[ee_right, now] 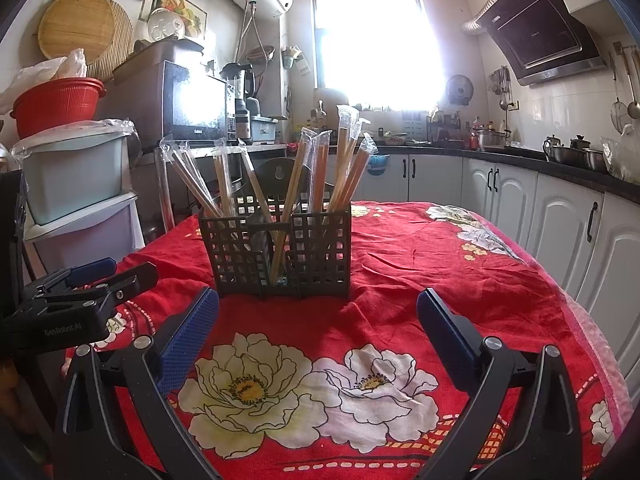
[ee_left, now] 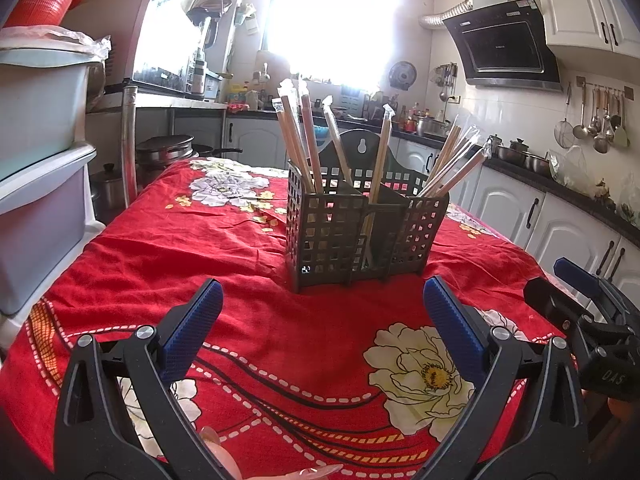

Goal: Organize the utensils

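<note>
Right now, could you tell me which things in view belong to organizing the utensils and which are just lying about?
Belongs to the job:
- wrapped chopsticks, standing in the holder
- dark lattice utensil holder on the red tablecloth
- left claw and right claw, both open and empty

Just lying about:
- microwave
- red basket
- hanging ladles
- pots on the counter

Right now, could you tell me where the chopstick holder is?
The chopstick holder stands mid-table on the red tablecloth, ahead of both open grippers.
</note>
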Demonstrator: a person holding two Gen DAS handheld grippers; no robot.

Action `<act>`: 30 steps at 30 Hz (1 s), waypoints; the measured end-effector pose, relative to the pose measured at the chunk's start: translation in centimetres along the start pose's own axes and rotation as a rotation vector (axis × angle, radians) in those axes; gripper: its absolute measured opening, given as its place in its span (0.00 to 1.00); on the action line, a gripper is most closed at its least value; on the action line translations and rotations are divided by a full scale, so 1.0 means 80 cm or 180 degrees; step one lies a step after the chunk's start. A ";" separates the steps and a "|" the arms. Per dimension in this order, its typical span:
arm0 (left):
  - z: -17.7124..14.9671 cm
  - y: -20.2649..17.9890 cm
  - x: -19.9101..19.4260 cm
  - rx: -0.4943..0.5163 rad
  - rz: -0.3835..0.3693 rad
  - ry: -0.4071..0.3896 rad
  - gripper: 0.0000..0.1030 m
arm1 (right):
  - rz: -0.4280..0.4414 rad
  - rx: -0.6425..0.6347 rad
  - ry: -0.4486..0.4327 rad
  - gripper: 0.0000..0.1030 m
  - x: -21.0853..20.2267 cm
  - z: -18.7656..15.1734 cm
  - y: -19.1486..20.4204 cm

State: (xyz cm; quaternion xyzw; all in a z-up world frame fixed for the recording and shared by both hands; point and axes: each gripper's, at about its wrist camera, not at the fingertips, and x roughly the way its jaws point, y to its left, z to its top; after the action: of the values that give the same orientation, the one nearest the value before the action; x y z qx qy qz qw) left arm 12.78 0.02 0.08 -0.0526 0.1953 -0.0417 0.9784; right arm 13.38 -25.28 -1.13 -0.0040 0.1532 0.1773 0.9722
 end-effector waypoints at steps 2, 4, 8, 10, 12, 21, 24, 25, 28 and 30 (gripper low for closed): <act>0.000 0.000 0.000 -0.0001 0.0002 0.0002 0.90 | -0.0001 0.0001 0.0000 0.94 0.000 0.000 0.000; 0.000 0.000 0.000 -0.0002 -0.0001 0.0001 0.90 | -0.0002 0.0001 -0.0003 0.94 0.000 0.000 0.000; 0.000 0.000 0.000 -0.0002 0.0002 0.0002 0.90 | -0.0001 0.0001 -0.0002 0.94 0.000 0.000 0.000; 0.000 0.000 0.000 -0.0002 0.0003 0.0000 0.90 | -0.0006 0.0005 -0.0006 0.94 0.000 0.000 0.000; 0.000 0.000 0.000 -0.0003 0.0002 0.0002 0.90 | -0.0006 0.0013 -0.0003 0.94 0.000 0.000 0.000; 0.000 0.000 0.000 -0.0002 0.0004 0.0003 0.90 | -0.0019 0.0022 0.0010 0.94 0.000 0.000 0.000; 0.000 0.000 0.000 -0.0006 -0.0002 0.0003 0.90 | -0.0020 0.0031 0.0008 0.94 0.000 0.000 0.000; 0.000 0.000 0.000 -0.0006 0.0005 0.0004 0.90 | -0.0019 0.0033 0.0008 0.94 -0.001 0.000 0.000; 0.000 0.001 0.000 -0.0001 0.0029 0.0016 0.90 | -0.0022 0.0033 0.0009 0.94 -0.001 0.000 0.000; 0.000 -0.001 0.001 0.0025 0.0060 0.0028 0.90 | -0.0017 0.0034 0.0017 0.94 0.000 0.000 0.000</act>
State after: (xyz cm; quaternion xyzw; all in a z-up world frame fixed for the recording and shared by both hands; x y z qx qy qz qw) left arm 12.83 -0.08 0.07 -0.0467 0.1999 -0.0335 0.9781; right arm 13.38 -25.31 -1.16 0.0004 0.1567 0.1739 0.9722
